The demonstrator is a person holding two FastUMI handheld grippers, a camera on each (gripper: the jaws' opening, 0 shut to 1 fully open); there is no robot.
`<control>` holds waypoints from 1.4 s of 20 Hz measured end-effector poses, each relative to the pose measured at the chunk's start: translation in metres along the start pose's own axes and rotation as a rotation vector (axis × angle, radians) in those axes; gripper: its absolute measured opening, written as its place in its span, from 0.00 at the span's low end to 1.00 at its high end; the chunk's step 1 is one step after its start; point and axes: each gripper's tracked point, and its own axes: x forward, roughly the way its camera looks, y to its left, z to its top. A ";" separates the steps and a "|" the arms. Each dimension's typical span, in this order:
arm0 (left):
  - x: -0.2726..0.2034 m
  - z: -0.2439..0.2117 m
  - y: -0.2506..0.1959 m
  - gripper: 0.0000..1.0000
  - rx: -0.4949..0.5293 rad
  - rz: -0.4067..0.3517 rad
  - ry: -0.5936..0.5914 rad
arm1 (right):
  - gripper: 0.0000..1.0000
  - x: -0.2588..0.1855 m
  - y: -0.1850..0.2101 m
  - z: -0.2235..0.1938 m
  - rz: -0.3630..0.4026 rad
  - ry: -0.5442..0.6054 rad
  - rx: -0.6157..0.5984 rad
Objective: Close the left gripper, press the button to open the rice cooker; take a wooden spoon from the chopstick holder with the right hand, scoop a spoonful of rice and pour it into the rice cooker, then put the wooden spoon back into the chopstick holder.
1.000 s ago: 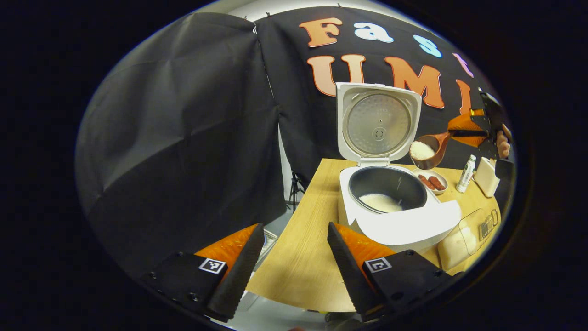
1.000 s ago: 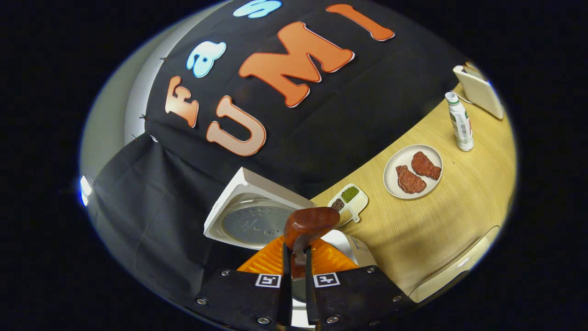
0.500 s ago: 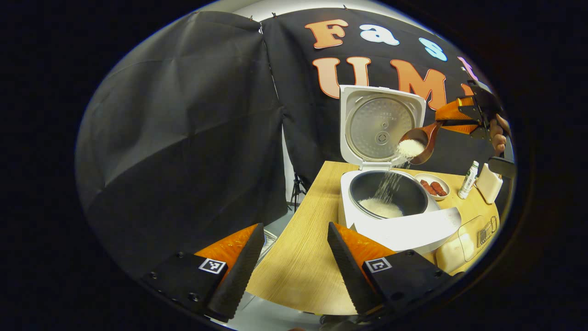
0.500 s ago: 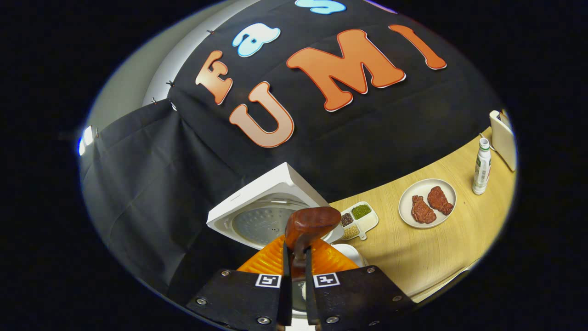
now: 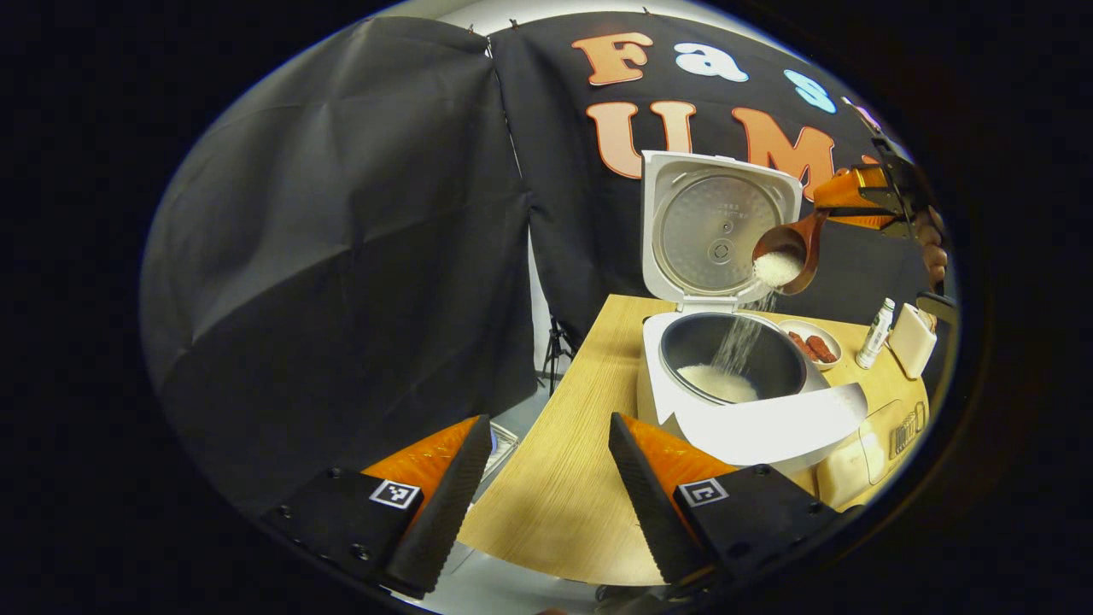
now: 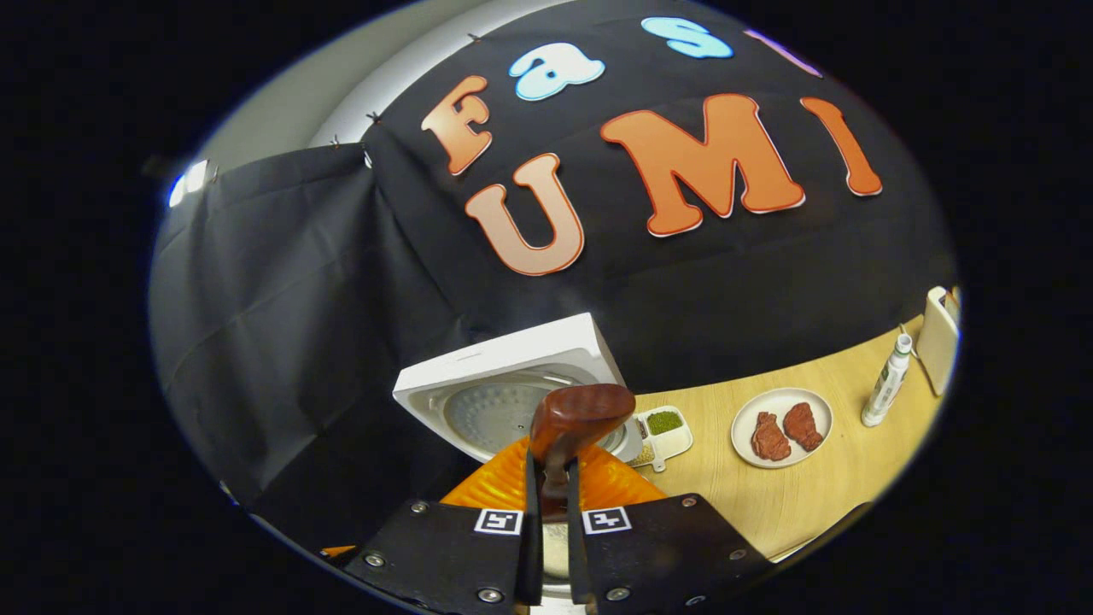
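The white rice cooker (image 5: pixel 751 423) stands on the wooden table with its lid (image 5: pixel 721 231) raised upright. Above the dark inner pot, a brown wooden spoon (image 5: pixel 787 254) is tilted, and white rice (image 5: pixel 741 340) streams from it onto the rice heap in the pot. My right gripper (image 5: pixel 867 198) is shut on the spoon's handle, high at the right of the cooker. In the right gripper view the spoon's bowl (image 6: pixel 581 412) shows from behind, above the shut right gripper (image 6: pixel 551 491), with the lid (image 6: pixel 512 395) below it. My left gripper (image 5: pixel 546 504) is open and holds nothing, at the table's near left edge.
A plate with two pieces of meat (image 6: pixel 781 425), a small divided tray of grains (image 6: pixel 664 427), a slim white bottle (image 6: pixel 886 391) and a white holder (image 6: pixel 939 340) stand behind and right of the cooker. A clear rice container (image 5: pixel 862 444) sits at the cooker's right front.
The right gripper carried the loaded spoon up over the pot and tipped it; rice now pours into the cooker. The left gripper stayed open, almost still.
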 end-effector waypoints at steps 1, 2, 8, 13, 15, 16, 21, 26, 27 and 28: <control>0.001 0.000 0.001 0.92 0.000 0.000 0.002 | 0.11 -0.001 0.003 0.001 -0.001 -0.005 -0.027; 0.002 -0.001 0.001 0.92 -0.001 -0.002 0.005 | 0.11 -0.001 0.003 0.004 -0.007 -0.014 -0.046; 0.005 -0.003 0.004 0.92 0.016 -0.017 0.009 | 0.11 -0.005 0.012 0.010 -0.022 -0.055 -0.167; 0.007 -0.006 0.015 0.94 -0.005 0.011 0.011 | 0.11 -0.004 0.028 0.009 0.004 -0.067 -0.289; 0.008 -0.008 0.017 0.92 -0.017 0.028 0.015 | 0.11 -0.002 0.034 0.009 0.018 -0.078 -0.351; 0.008 -0.007 0.018 0.92 -0.019 0.034 0.014 | 0.11 -0.002 0.039 0.009 0.027 -0.086 -0.386; 0.006 -0.006 0.017 0.93 -0.022 0.057 0.006 | 0.11 -0.005 0.060 0.010 0.065 -0.126 -0.536; 0.001 -0.006 0.012 0.94 -0.042 0.078 0.008 | 0.11 -0.012 0.071 0.014 0.099 -0.163 -0.654; -0.001 -0.006 0.010 0.92 -0.041 0.083 0.009 | 0.11 -0.013 0.072 0.014 0.104 -0.167 -0.667; -0.003 -0.005 0.009 0.92 -0.039 0.089 0.007 | 0.11 -0.013 0.071 0.013 0.107 -0.165 -0.671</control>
